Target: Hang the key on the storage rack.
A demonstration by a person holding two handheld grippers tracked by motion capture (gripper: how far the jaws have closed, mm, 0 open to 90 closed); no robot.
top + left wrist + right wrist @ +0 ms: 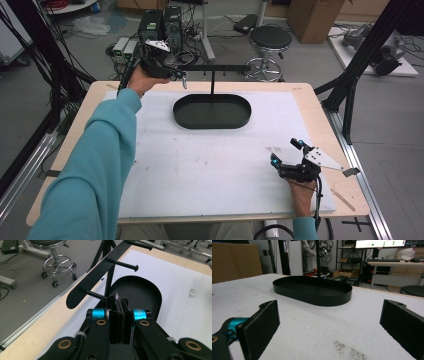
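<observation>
The left gripper (pixel 119 305), raised at the table's (pixel 320 117) far left corner, is clenched on a thin clear thing, unclear what, just before the stand's (pixel 105 263) nearest peg (pixel 96 295). Probably hanging comes next, needing careful aim. The right gripper (pixel 287 154) rests released near the right edge.

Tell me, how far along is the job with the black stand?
Nothing looks done: the pegs and tray are bare. In hand: the left gripper is shut on a small thin thing near a peg. Left, probably: hanging it. The right gripper rests open.
</observation>
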